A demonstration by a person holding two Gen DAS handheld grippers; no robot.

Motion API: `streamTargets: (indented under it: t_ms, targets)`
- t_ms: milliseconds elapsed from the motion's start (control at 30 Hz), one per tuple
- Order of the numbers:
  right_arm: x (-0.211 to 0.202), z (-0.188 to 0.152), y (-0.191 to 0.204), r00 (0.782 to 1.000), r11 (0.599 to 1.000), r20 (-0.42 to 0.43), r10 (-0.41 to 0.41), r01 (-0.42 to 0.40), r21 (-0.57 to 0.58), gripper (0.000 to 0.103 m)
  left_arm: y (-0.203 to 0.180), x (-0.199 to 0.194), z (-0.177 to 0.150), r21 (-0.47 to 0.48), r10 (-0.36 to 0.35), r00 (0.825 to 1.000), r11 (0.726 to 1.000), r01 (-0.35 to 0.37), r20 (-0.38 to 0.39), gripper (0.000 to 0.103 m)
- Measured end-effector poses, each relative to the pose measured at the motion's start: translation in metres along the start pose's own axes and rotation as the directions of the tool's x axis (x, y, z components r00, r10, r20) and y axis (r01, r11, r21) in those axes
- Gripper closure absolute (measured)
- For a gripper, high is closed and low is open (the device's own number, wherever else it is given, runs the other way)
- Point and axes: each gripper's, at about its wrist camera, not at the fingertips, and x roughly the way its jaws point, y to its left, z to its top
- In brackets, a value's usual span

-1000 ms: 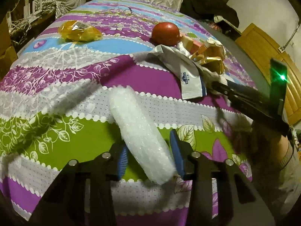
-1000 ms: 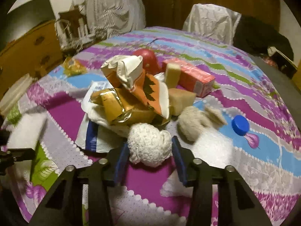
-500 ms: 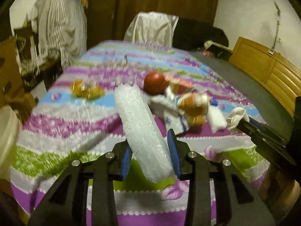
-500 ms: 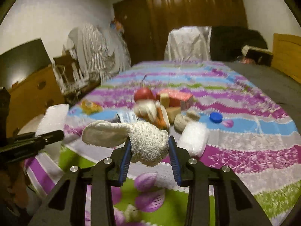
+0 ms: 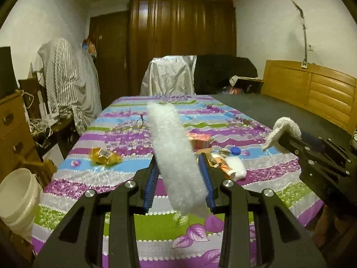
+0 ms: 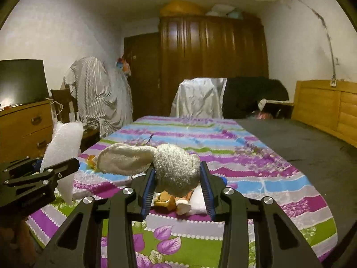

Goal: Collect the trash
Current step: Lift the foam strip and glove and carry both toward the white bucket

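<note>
My left gripper (image 5: 178, 178) is shut on a long white bubble-wrap roll (image 5: 174, 156), lifted above the bed. My right gripper (image 6: 177, 178) is shut on a cream knitted sock (image 6: 160, 165), also held in the air. In the left wrist view the right gripper (image 5: 290, 143) shows at the right with the sock (image 5: 281, 129) hanging from it. In the right wrist view the left gripper (image 6: 49, 167) shows at the left with the bubble wrap (image 6: 62, 151). On the bedspread lie a yellow wrapper (image 5: 103, 155), a blue bottle cap (image 5: 235, 150), an orange carton (image 5: 199, 138) and a heap of wrappers (image 6: 171, 201).
A white bucket (image 5: 15, 198) stands on the floor at the bed's left front corner. A wooden dresser (image 6: 24, 129) and a cloth-draped chair (image 6: 96, 102) stand to the left. A dark wardrobe (image 6: 212, 67) is at the back, a wooden headboard (image 5: 312, 93) to the right.
Both grippers rose off the bed with their loads, the bubble wrap and the sock, and tilted from looking down at the bedspread to looking across the room.
</note>
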Motion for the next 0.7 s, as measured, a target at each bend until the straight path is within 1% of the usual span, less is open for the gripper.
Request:
streamTargets:
  t_ms: [167,333,400,467,500,533,567,600,667,700]
  targets:
    - [-0.010,0.004,0.004,1.000,1.000,0.018,-0.015,0.016,-0.008,0.064,-0.001,-0.006,0.002,0.003,0.004,1.000,1.000,-0.004,0.017,0.069]
    - [-0.015,0.006,0.004,1.000,1.000,0.011,-0.010,0.010,-0.007,0.064,0.001,-0.003,0.001,-0.001,-0.002,1.000,1.000,0.002,-0.002,0.069]
    - [-0.016,0.008,0.007,1.000,1.000,0.002,-0.008,0.008,-0.006,0.064,0.002,0.004,-0.001,0.007,-0.023,0.999,1.000,0.024,-0.043,0.069]
    - [-0.013,0.009,0.005,1.000,1.000,-0.010,0.001,-0.001,-0.005,0.063,0.016,0.015,-0.007,-0.041,-0.056,0.993,0.998,0.052,-0.107,0.069]
    - [-0.011,0.010,0.006,1.000,1.000,-0.016,0.007,-0.007,-0.005,0.063,0.023,0.022,-0.011,-0.057,-0.073,0.987,0.996,0.065,-0.145,0.068]
    - [-0.011,0.009,0.005,1.000,1.000,-0.024,0.016,-0.016,0.002,0.063,0.030,0.030,-0.017,-0.067,-0.089,0.976,0.995,0.077,-0.201,0.067]
    - [-0.005,0.008,0.002,0.999,1.000,-0.030,0.019,-0.019,0.008,0.063,0.035,0.036,-0.025,-0.073,-0.100,0.966,0.994,0.085,-0.239,0.057]
    - [-0.003,0.007,0.002,0.999,1.000,-0.035,0.021,-0.021,0.011,0.063,0.042,0.042,-0.034,-0.079,-0.121,0.953,0.992,0.103,-0.279,0.044]
    - [0.002,0.003,0.001,0.998,0.999,-0.051,0.030,-0.029,0.022,0.063,0.044,0.047,-0.047,-0.082,-0.130,0.939,0.991,0.110,-0.318,0.035]
    - [0.004,0.002,0.001,0.998,0.999,-0.058,0.033,-0.032,0.027,0.063,0.043,0.051,-0.054,-0.091,-0.162,0.924,0.986,0.139,-0.347,0.027]
